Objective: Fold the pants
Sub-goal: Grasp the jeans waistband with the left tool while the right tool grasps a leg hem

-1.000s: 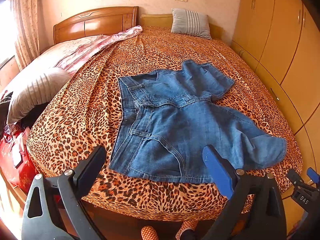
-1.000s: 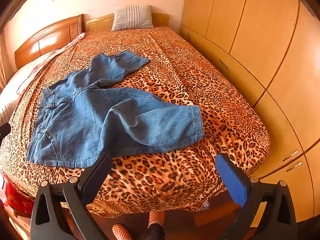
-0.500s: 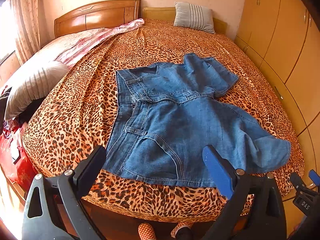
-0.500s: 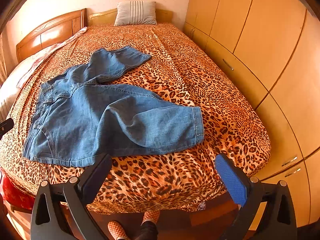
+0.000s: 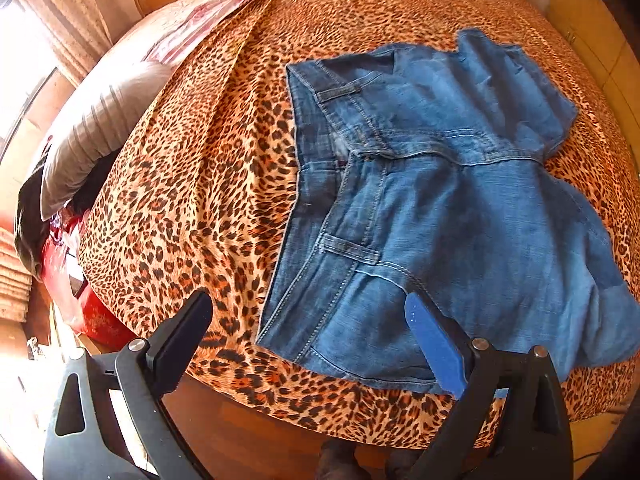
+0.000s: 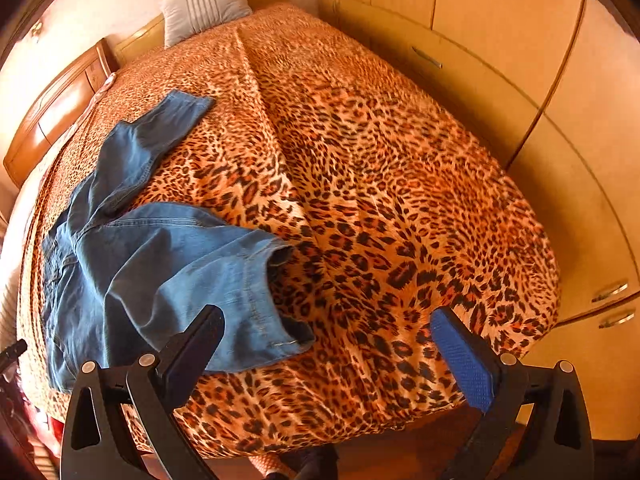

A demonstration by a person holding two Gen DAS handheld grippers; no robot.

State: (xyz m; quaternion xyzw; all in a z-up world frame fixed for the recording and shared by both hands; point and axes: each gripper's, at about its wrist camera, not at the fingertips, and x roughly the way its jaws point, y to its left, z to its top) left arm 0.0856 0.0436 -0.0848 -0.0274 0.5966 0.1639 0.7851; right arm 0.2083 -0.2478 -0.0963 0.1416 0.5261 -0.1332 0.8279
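Blue denim pants (image 5: 440,216) lie spread on the leopard-print bed (image 5: 208,184), waistband to the left, both legs running right. My left gripper (image 5: 308,304) hovers open over the near waist corner, nothing between its fingers. In the right wrist view the pants (image 6: 152,264) lie at the left, the near leg's hem (image 6: 280,300) slightly lifted and open. My right gripper (image 6: 326,320) stands open just above the bed edge, its left finger over the hem end, its blue pad (image 6: 460,360) over bare bedspread.
A grey pillow (image 5: 96,124) and pink bedding (image 5: 208,8) lie at the left of the bed; another striped pillow (image 6: 204,4) rests by the wooden headboard (image 6: 60,108). Wardrobe doors (image 6: 520,60) line the right side. Red items (image 5: 80,292) sit on the floor at left.
Both grippers have moved forward and lower toward the bed; the pants now fill more of each view. The right view has swung to the right. The pants themselves have not moved.
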